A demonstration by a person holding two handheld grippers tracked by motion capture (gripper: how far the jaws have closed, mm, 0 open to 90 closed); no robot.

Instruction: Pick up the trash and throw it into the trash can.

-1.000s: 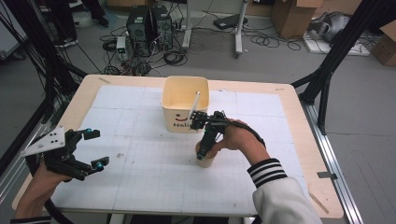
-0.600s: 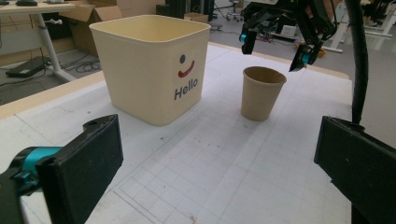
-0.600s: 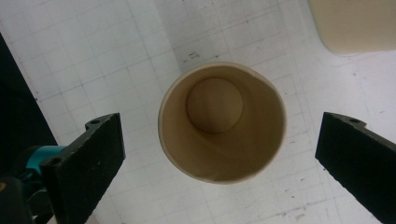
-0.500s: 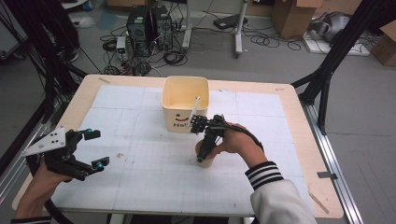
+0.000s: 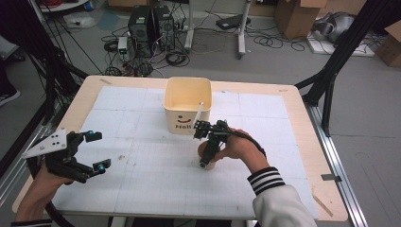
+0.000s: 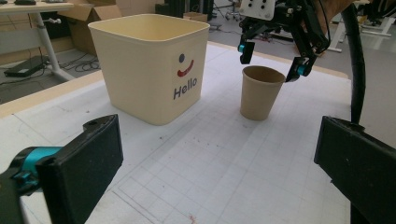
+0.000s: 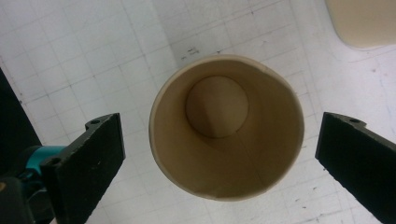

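High view: one paper cup (image 5: 208, 163), one bin (image 5: 187, 105), two tongs.

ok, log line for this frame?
right gripper: open, jaws above paper cup | cup: upright, empty, beside Hello bin | left gripper: open, idle

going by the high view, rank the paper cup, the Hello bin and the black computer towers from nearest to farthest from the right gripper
1. Paper cup, directly under the right gripper, between its fingers.
2. Hello bin, just behind it on the table.
3. Computer towers, on the floor beyond the table.
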